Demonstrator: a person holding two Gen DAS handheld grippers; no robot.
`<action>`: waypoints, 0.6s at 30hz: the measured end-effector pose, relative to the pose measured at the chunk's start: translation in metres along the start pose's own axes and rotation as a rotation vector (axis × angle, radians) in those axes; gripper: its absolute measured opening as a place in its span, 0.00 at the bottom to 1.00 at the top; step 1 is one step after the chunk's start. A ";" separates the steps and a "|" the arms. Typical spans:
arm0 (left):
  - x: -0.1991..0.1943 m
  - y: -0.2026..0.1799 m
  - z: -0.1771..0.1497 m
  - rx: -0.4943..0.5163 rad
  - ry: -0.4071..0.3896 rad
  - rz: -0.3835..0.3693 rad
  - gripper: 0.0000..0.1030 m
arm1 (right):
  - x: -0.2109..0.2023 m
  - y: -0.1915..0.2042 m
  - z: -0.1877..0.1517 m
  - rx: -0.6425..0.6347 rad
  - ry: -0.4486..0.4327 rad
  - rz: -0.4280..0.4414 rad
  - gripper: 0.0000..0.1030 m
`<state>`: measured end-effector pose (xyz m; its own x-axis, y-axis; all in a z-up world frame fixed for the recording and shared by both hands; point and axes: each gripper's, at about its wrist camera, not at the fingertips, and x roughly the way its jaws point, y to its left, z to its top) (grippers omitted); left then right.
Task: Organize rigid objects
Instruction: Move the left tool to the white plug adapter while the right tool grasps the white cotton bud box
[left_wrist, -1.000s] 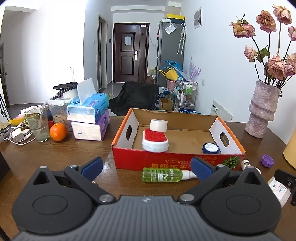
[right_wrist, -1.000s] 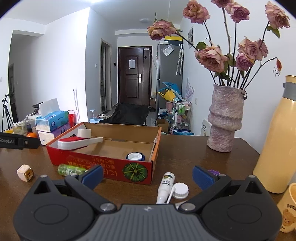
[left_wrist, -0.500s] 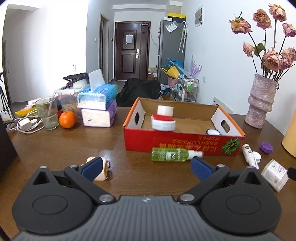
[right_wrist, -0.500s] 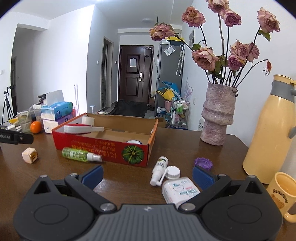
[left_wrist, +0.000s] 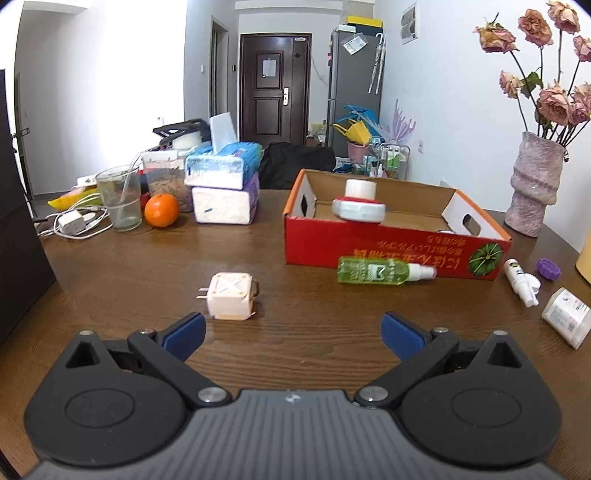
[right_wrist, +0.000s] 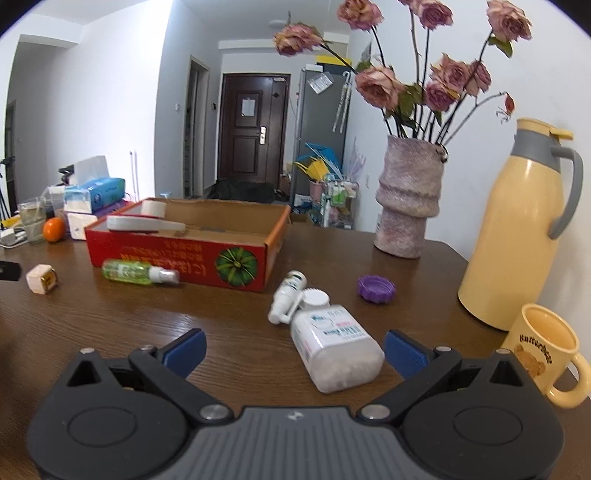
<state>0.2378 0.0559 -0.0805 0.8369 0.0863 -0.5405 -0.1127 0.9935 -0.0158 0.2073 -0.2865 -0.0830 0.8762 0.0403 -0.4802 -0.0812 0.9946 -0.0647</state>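
Two grippers, both spread wide and empty: the left gripper (left_wrist: 291, 330) hangs low over the table (left_wrist: 147, 266) with the cube-shaped plug adapter (left_wrist: 229, 295) just ahead of its left pad; the right gripper (right_wrist: 293, 347) sits low with the white pill bottle (right_wrist: 334, 345) lying on its side between its pads, not yet touched.

We read the red cardboard box (left_wrist: 391, 249) as the collection point: a red-and-white brush (left_wrist: 358, 209) and a white tape roll (left_wrist: 360, 188) already sit inside.

Outside it, we note the green spray bottle (left_wrist: 382, 271) lying against the front wall, the small white nasal spray (right_wrist: 288, 295) and purple cap (right_wrist: 376, 289) off the box's right corner.

Judgement: wide jaws suit approach; we expect the pill bottle next, gripped across its flat sides since it may roll or slip.
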 end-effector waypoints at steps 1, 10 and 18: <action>0.001 0.002 -0.001 -0.002 0.002 0.004 1.00 | 0.003 -0.002 -0.001 0.000 0.008 -0.008 1.00; 0.009 0.016 -0.004 -0.013 0.012 0.046 1.00 | 0.051 -0.027 -0.005 -0.001 0.096 -0.060 1.00; 0.013 0.022 -0.006 -0.015 0.021 0.060 1.00 | 0.111 -0.047 -0.005 0.048 0.159 -0.057 0.98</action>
<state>0.2433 0.0782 -0.0928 0.8169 0.1445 -0.5583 -0.1711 0.9853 0.0046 0.3062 -0.3290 -0.1381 0.7923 -0.0280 -0.6095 -0.0075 0.9984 -0.0556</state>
